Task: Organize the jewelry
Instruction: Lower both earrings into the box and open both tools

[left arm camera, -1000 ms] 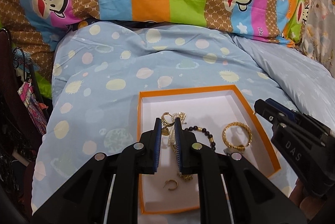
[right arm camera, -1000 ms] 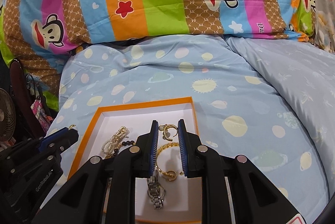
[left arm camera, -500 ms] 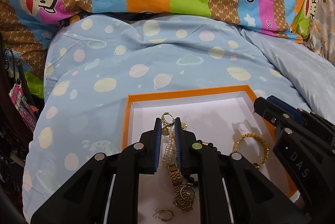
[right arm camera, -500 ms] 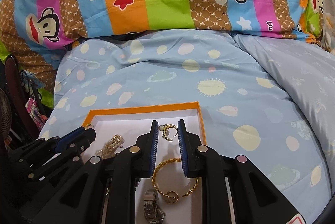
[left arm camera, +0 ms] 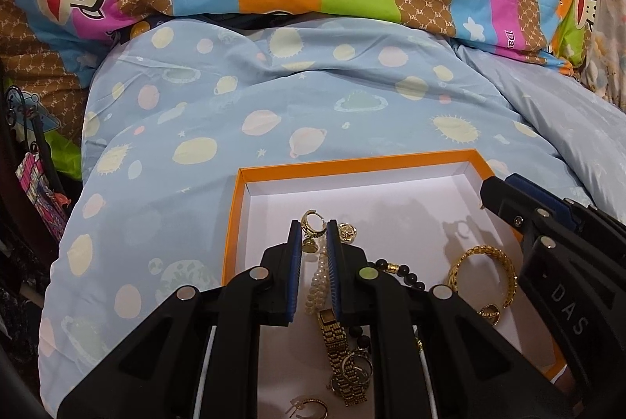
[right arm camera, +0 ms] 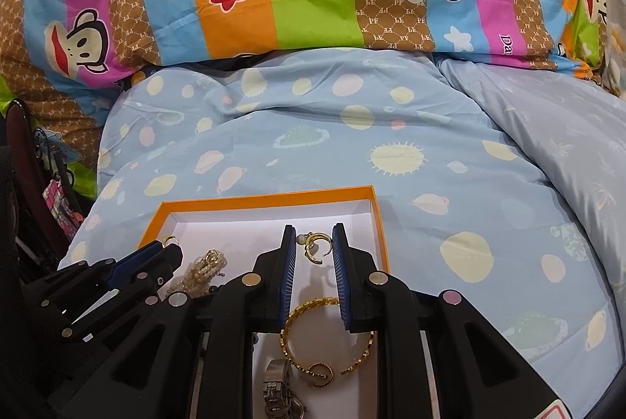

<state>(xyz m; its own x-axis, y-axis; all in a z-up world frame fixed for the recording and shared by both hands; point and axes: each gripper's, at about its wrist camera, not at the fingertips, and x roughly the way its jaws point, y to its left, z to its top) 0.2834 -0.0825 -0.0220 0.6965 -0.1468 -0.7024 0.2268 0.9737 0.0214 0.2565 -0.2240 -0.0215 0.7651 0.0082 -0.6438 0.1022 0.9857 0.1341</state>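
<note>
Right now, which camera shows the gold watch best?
The left wrist view: the gold watch lies between the tool fingers, face and band visible. In the right wrist view I cannot find it; only a silver watch shows.

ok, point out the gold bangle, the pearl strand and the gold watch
gold bangle (right arm camera: 328, 335): right wrist view, on its left band.
pearl strand (left arm camera: 317, 282): left wrist view, mid-strand between the fingers.
gold watch (left arm camera: 337, 342): left wrist view, on the link band.

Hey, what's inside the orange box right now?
The orange box holds a pearl strand, a gold watch, a black bead bracelet, a gold bangle and gold earrings. The left tongs cover part of its floor, so more may lie hidden.
</note>
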